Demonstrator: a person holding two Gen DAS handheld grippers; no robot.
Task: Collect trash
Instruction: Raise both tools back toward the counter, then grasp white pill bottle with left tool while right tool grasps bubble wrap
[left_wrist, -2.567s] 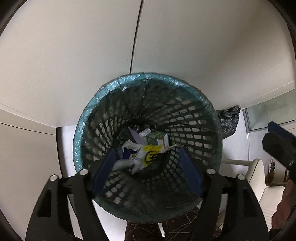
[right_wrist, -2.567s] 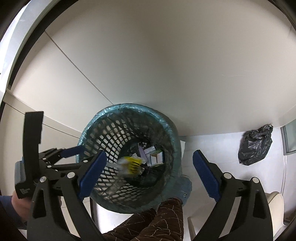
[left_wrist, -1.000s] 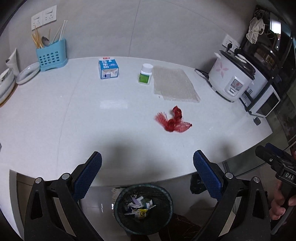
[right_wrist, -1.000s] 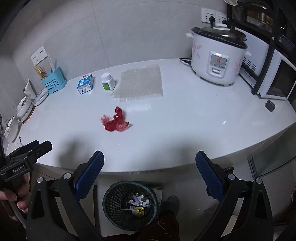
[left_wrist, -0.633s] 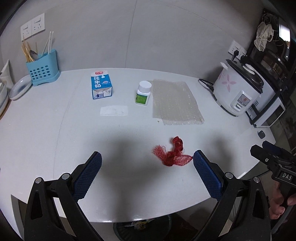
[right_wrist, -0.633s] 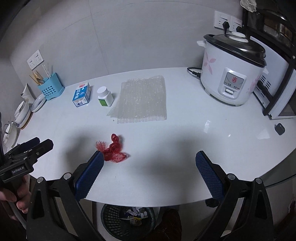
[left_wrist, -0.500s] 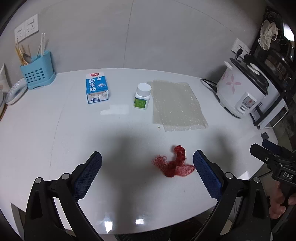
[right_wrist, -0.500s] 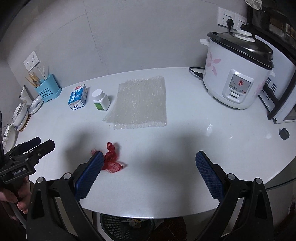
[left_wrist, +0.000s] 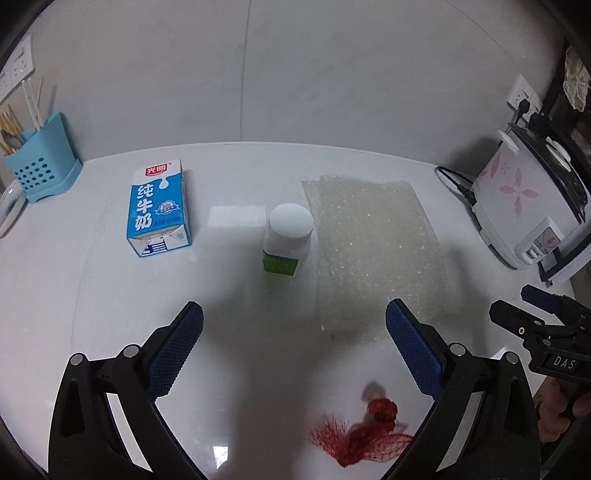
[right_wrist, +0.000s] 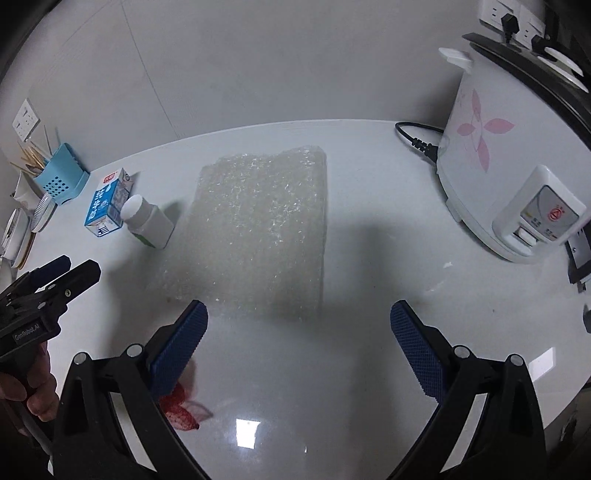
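Both tools are hovering over the white table (left_wrist: 92, 295) right now and neither one has anything in it. The left tool (left_wrist: 294, 345) has its blue pads spread wide, and the right tool (right_wrist: 298, 341) is spread just as wide.

The trash on the table: a crumpled red mesh net (left_wrist: 364, 437) sits near the front edge, low and to the right in the left wrist view. In the right wrist view it's partly hidden behind the right tool's left finger. Further back there's a sheet of bubble wrap (left_wrist: 373, 251) lying flat, and a white pill bottle (left_wrist: 286, 240) with a green label standing upright just beside its left edge; can't tell if they touch. Left of the bottle, a bit apart, stands a blue and white milk carton (left_wrist: 159, 212).

Other stuff: a blue utensil holder (left_wrist: 42, 168) at the far left by the wall, and a white rice cooker (right_wrist: 509, 158) with pink flowers on the right, plugged in.
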